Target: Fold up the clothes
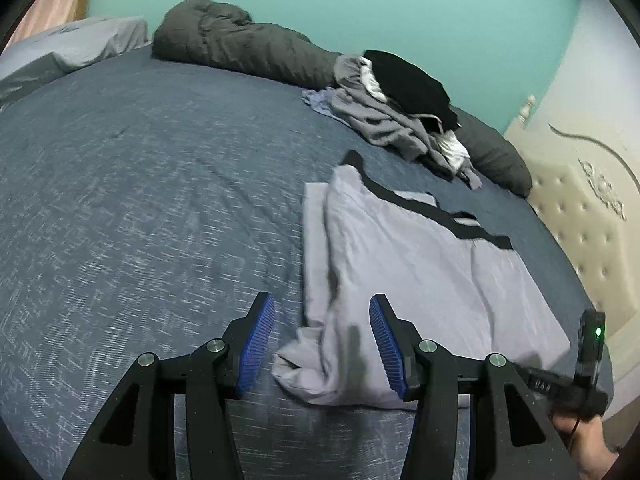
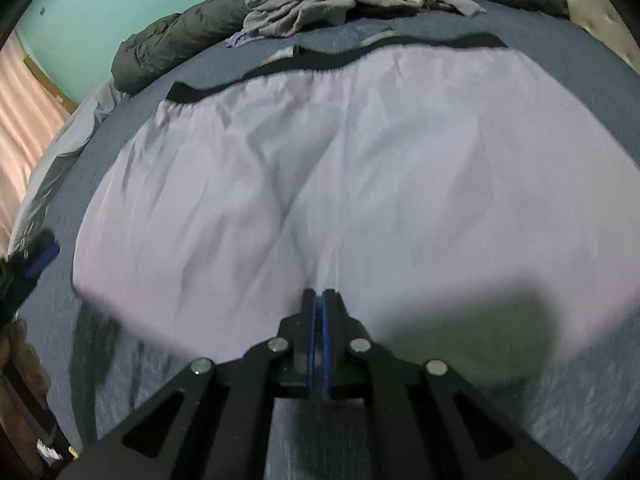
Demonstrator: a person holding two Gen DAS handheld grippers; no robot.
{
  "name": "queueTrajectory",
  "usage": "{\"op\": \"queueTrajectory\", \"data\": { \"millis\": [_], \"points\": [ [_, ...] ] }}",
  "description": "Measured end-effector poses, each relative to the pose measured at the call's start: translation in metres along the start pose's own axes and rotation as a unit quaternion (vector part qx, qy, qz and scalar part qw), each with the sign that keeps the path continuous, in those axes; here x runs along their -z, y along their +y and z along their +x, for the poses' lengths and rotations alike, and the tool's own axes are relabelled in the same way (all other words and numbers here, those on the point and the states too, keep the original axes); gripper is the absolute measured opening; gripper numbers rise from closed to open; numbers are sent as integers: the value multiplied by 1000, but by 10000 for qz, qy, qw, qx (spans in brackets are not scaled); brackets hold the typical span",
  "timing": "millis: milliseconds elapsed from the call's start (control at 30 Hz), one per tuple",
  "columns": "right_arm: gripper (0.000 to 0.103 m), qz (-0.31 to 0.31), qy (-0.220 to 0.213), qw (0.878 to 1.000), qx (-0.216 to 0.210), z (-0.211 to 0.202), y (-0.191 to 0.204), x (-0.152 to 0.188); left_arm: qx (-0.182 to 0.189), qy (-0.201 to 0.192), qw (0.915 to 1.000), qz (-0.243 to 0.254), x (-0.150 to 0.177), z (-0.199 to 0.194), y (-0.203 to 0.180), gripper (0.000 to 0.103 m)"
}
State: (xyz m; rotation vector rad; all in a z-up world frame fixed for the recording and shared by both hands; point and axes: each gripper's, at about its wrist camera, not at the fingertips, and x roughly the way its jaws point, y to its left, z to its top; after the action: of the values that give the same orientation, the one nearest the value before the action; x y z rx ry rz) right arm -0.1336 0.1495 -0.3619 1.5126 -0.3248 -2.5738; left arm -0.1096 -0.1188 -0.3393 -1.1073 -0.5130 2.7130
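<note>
Two claws over bed. Left claw jaws apart, empty, lilac shorts ahead and right of it. Right claw pinched together on shorts' near edge; shorts spread ahead.

Left claw gapes half-wide; right claw is clamped tight together.

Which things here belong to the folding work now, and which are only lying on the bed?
In use: lavender shorts, right gripper, left gripper.
Lying about: heap of unfolded clothes, dark grey duvet, pillow.
</note>
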Motion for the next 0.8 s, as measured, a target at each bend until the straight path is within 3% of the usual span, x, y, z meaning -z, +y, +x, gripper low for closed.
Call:
{"op": "queueTrajectory", "data": {
  "millis": [167, 533, 800],
  "points": [
    [1, -139, 323, 9994, 72, 23, 4, -47, -1, -12, 9999, -104, -2, 1, 8, 54],
    [1, 200, 486, 9980, 363, 78, -16, -150, 106, 155, 9997, -134, 4, 9, 11, 54],
    [1, 152, 293, 9988, 375, 100, -24, -188, 151, 217, 9993, -266, 3, 10, 20, 54]
  ]
}}
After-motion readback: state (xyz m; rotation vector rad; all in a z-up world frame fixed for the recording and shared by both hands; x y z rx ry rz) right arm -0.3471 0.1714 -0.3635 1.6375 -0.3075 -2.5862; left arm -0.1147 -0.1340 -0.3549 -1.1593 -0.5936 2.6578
